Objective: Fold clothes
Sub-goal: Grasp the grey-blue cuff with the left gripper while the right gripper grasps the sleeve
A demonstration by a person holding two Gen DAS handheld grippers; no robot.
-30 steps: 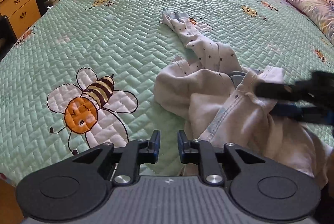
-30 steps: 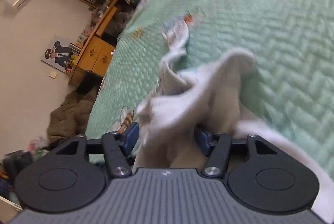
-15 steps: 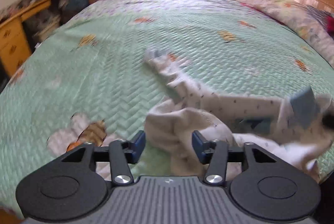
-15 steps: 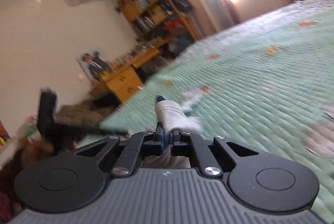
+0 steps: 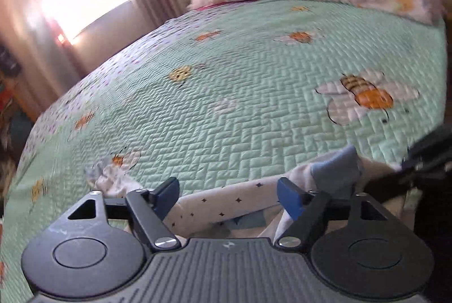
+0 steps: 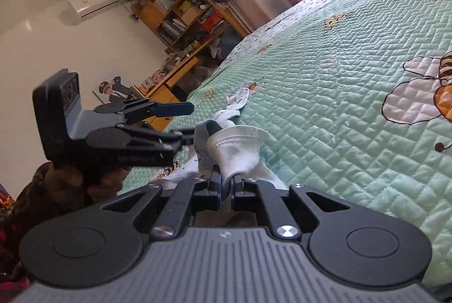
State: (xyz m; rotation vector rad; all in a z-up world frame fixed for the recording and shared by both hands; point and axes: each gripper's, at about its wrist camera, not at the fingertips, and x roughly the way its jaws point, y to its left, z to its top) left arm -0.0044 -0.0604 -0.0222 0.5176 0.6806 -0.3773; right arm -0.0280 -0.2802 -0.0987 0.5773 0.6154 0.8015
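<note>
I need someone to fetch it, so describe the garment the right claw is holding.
On the green bee-print quilt, near the edge facing the wooden shelves, lies a white garment with tiny dark stars. The right claw pinches its stitched hem; its blue cuff sets it apart.

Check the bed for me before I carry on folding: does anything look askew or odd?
Only the garment itself: it trails across the quilt in a twisted strip, unflattened, one end pinched in the right gripper.
</note>
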